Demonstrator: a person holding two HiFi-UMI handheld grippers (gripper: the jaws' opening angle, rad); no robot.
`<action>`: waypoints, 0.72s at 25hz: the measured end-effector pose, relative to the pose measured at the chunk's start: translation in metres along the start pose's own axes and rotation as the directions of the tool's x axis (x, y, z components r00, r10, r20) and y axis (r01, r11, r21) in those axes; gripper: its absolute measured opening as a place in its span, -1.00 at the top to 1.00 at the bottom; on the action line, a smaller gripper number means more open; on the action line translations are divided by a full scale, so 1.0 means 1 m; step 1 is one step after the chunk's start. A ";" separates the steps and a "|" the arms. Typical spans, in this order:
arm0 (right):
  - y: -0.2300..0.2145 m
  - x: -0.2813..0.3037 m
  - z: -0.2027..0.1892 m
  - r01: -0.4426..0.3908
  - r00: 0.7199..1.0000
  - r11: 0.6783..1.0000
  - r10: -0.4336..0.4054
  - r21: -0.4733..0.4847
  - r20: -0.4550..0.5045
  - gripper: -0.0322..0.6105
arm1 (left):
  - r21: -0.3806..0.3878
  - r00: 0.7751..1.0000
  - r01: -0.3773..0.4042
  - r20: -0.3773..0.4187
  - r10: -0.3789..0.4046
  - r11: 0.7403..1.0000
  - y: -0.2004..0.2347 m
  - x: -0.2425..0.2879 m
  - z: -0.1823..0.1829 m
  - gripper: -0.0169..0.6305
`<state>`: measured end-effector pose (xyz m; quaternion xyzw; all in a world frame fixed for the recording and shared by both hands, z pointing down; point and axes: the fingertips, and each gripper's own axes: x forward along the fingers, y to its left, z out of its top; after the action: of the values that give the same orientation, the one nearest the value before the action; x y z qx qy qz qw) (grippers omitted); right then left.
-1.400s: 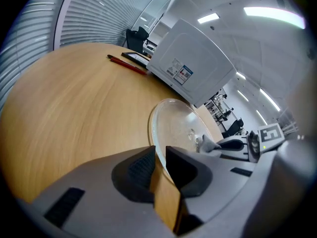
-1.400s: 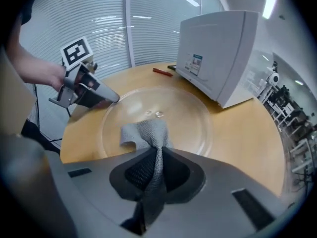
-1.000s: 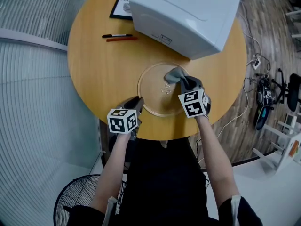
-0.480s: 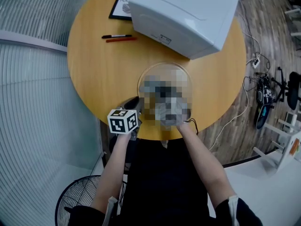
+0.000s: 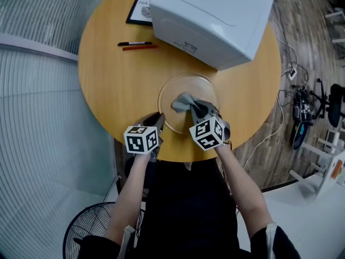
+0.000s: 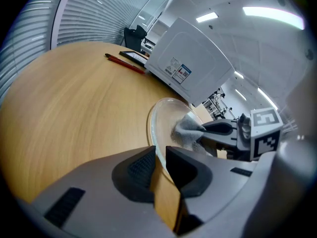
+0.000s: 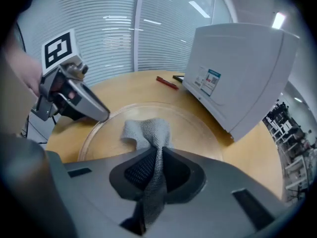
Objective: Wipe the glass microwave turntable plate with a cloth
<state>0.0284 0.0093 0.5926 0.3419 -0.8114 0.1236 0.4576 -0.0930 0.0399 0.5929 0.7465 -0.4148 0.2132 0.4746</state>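
Now my left tool (image 6: 159,157) pinches the near rim of the glass plate (image 5: 188,76), steadying it on the tabletop (image 5: 118,80), I judge, against sliding. My right tool (image 7: 157,162) is clamped on the grey cloth (image 5: 183,101), whose free end lies on the plate's middle.

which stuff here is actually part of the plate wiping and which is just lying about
In the job: glass turntable plate, grey cloth, left gripper pinching the plate's rim, right gripper clamped on the cloth.
Lying about: white microwave, black marker, red pen, framed card, floor fan.
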 end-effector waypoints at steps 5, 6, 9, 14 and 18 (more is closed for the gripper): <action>-0.065 0.007 -0.005 0.123 0.992 0.990 -0.120 0.074 -0.042 0.77 | -0.002 1.000 0.011 0.004 -0.011 1.000 0.000 0.001 0.001 0.76; -0.074 0.006 -0.006 0.141 0.989 0.986 -0.137 0.086 -0.050 0.77 | -0.002 1.000 0.012 0.006 -0.012 1.000 0.000 0.001 0.001 0.76; -0.082 0.001 -0.011 0.165 0.985 0.981 -0.159 0.104 -0.067 0.77 | 0.000 1.000 0.011 0.011 -0.011 1.000 0.000 0.000 0.001 0.76; -0.048 -0.010 -0.024 0.141 0.989 0.985 -0.135 0.099 -0.067 0.79 | -0.001 1.000 0.011 0.016 -0.011 1.000 -0.001 -0.001 0.002 0.76; 0.002 -0.023 -0.027 0.081 0.996 0.994 -0.077 0.071 -0.054 0.79 | 0.004 1.000 0.004 0.018 -0.004 1.000 -0.002 -0.003 0.003 0.76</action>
<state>0.0530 0.0348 0.5889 0.3870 -0.7802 0.1439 0.4700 -0.0937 0.0392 0.5882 0.7500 -0.4172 0.2065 0.4699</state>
